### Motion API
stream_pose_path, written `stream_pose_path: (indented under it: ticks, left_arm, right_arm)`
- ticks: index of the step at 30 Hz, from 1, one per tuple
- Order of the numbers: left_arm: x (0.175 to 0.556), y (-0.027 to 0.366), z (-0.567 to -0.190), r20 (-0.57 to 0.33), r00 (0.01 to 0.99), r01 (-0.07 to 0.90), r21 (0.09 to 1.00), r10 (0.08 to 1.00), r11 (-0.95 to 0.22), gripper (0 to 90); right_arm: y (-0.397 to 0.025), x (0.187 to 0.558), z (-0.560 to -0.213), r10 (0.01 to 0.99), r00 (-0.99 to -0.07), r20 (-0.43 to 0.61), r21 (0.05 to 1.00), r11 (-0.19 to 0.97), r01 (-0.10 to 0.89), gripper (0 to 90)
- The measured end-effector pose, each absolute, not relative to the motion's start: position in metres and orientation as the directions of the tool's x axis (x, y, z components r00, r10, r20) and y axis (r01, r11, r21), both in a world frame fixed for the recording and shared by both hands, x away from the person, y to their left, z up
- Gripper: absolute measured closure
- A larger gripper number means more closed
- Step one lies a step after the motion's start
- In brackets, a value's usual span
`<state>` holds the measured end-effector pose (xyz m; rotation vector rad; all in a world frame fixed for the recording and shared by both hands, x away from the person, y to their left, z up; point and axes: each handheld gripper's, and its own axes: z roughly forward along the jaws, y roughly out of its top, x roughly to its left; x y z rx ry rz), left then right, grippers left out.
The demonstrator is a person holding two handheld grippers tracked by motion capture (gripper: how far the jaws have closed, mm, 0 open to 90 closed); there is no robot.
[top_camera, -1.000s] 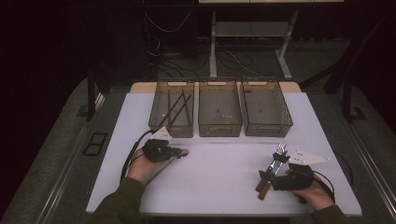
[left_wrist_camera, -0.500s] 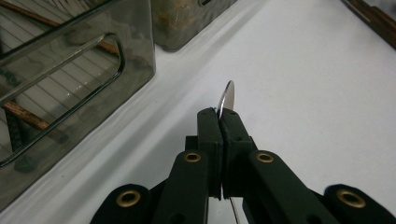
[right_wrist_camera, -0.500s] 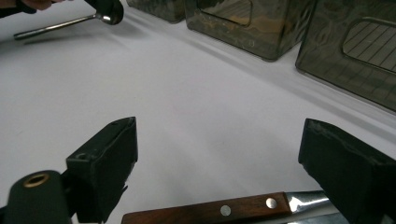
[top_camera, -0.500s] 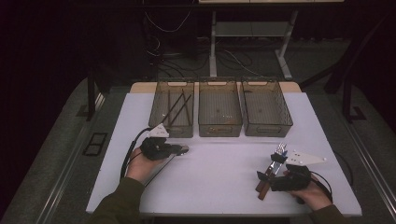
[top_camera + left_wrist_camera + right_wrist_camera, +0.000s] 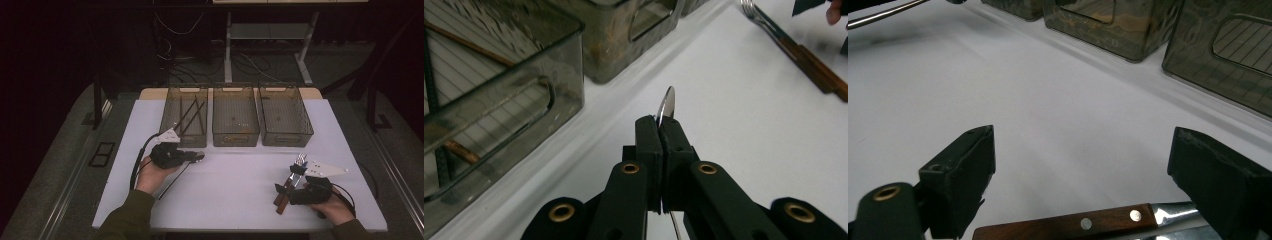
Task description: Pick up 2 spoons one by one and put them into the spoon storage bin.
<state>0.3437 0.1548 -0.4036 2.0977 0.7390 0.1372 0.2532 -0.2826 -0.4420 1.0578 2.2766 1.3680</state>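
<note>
Left claw: clamped on a spoon, jaws pressed together on the neck, the bowl edge-on just past the tips and the handle trailing back under the claw.
Change: over the last second the left claw has lifted off the worktop and crept forward; the spoon now hangs in the air, its shadow lying apart from it in the high view.
Left bin: close ahead and to the left of the left claw, holding long dark sticks; the middle bin sits further forward and to its right.
Right claw: jaws spread wide, gripping nothing, much where it was a second ago.
Forks: two wooden-handled ones on the worktop, one handle lying just short of the right claw's open jaws and between them.
Meaning: the spoon looks picked and on its way to a bin; which bin I cannot tell. The right claw seems poised to take a fork next.
Risk: the thin neck could twist in the grip while carried.
</note>
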Motion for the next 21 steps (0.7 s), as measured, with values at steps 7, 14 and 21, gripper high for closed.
stream_pose_path:
  ticks: [7, 14, 21]
  left_arm:
    - [0.347, 0.148, -0.394, -0.167, 0.818, 0.447, 0.786, 0.550, -0.427, 88.5]
    - [0.358, 0.135, -0.378, -0.174, 0.819, 0.440, 0.803, 0.547, -0.403, 88.5]
    - [0.372, 0.117, -0.362, -0.163, 0.823, 0.426, 0.811, 0.544, -0.401, 88.5]
  right_arm:
    - [-0.282, 0.253, -0.442, 0.714, -0.688, 0.129, 0.850, 0.278, 0.447, 12.0]
    - [-0.283, 0.252, -0.441, 0.716, -0.686, 0.128, 0.851, 0.276, 0.446, 12.0]
    - [-0.284, 0.252, -0.440, 0.717, -0.685, 0.126, 0.854, 0.274, 0.443, 12.0]
